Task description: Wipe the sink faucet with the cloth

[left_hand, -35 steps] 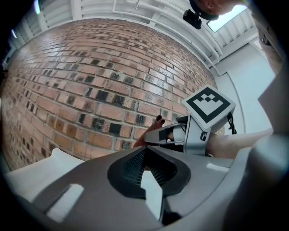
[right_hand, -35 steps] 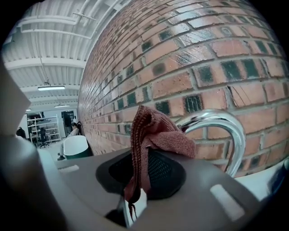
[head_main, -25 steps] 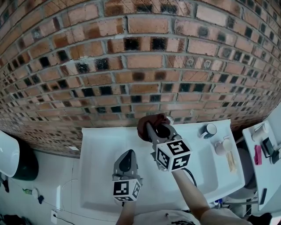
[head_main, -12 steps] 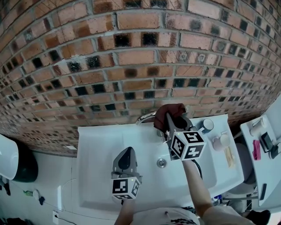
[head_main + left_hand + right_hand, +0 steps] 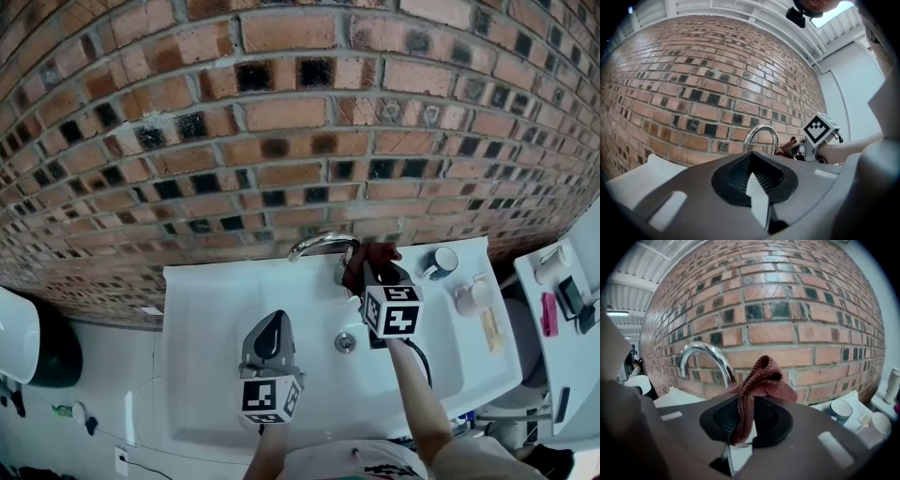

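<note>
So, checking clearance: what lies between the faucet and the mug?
The reddish cloth, pinched in the right hand-held gripper, sits between faucet and mug in the head view.

Head view: the foot of the faucet (image 5: 319, 246) and its right end are hidden behind the cloth (image 5: 373, 251) and the right gripper (image 5: 373, 266). Whether the cloth touches the spout cannot be told. Right gripper view: the gripper's own body covers the spout's foot, ahead-left of the jaws. Pale items (image 5: 473, 300) on the sink (image 5: 206, 309) rim, right of that gripper, are too small to name. The forearms (image 5: 412, 394) are cut off at the bottom edge.
</note>
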Available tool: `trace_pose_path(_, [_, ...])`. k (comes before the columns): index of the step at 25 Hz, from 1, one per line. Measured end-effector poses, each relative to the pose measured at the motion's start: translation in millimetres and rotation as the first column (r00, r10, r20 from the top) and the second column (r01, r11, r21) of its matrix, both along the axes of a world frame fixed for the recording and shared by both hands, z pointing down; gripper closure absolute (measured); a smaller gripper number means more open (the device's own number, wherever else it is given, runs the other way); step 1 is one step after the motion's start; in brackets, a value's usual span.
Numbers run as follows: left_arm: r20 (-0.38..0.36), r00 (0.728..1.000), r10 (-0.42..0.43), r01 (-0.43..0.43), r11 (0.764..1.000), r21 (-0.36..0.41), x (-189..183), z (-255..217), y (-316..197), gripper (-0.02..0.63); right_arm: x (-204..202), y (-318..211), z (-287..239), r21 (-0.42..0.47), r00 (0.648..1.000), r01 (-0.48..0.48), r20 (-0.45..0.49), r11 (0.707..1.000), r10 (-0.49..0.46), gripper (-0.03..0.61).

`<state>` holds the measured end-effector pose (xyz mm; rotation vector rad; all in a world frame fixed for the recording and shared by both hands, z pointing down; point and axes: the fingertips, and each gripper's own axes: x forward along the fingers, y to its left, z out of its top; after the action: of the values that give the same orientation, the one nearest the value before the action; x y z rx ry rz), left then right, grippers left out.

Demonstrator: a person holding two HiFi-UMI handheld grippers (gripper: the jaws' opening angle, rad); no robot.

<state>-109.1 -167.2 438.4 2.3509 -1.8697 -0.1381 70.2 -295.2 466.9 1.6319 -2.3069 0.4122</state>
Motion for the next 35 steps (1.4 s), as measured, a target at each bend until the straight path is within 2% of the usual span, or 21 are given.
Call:
trace_pose_path(2, [0.0,1.0,0.001,-0.001,1.0,-0.005,0,0,-1,0.609,-3,4,27,-0.048,1.0,-0.004,-0.021,0.999,0.003,0.532])
trace_pose_path(5, [0.0,1.0,-0.001,0.001,1.0,-0.01,-1,3,-3,0.609,-15,12,45,-0.063,0.999,0.009,-0.043,0.998,-0.012,0.532])
trace_pose_path(10, [-0.006,1.0,-0.005,0.004,1.0,-0.018,-3,8,-5,0.609,-41,23,54,-0.098,0.998,0.062,-0.018,0.993,-0.064,0.532])
trace_pose_path(15, [-0.001,1.0,-0.006,0.006,1.0,-0.03,-2,6,-5,0.609,-64,32,82,-0.188,0.992,0.128,0.001,0.974,-0.13,0.534])
trace_pose_path(23, [-0.005,1.0,-0.029,0.029,0.999,-0.035,-13,12,-5,0.609,-72,32,87,-0.192,0.991,0.131,0.0,0.973,-0.133,0.534])
trace_pose_path(25, [-0.004,1.0,-0.028,0.028,0.999,-0.038,-13,13,-5,0.609,-71,33,85,-0.19,0.991,0.134,0.029,0.973,-0.131,0.534])
trace_pose_path(27, [-0.001,1.0,-0.021,0.02,0.999,-0.035,-13,13,-5,0.609,-68,40,70,-0.162,0.986,0.148,0.102,0.976,-0.133,0.534])
trace_pose_path(30, [0.0,1.0,-0.023,0.023,1.0,-0.012,-16,5,-3,0.609,-59,63,25,-0.062,0.965,0.183,0.204,0.981,-0.167,0.532])
trace_pose_path(35, [0.014,0.999,-0.031,0.031,0.999,0.041,-16,-29,24,0.609,-26,135,-38,0.078,0.925,0.166,0.332,0.983,-0.183,0.534])
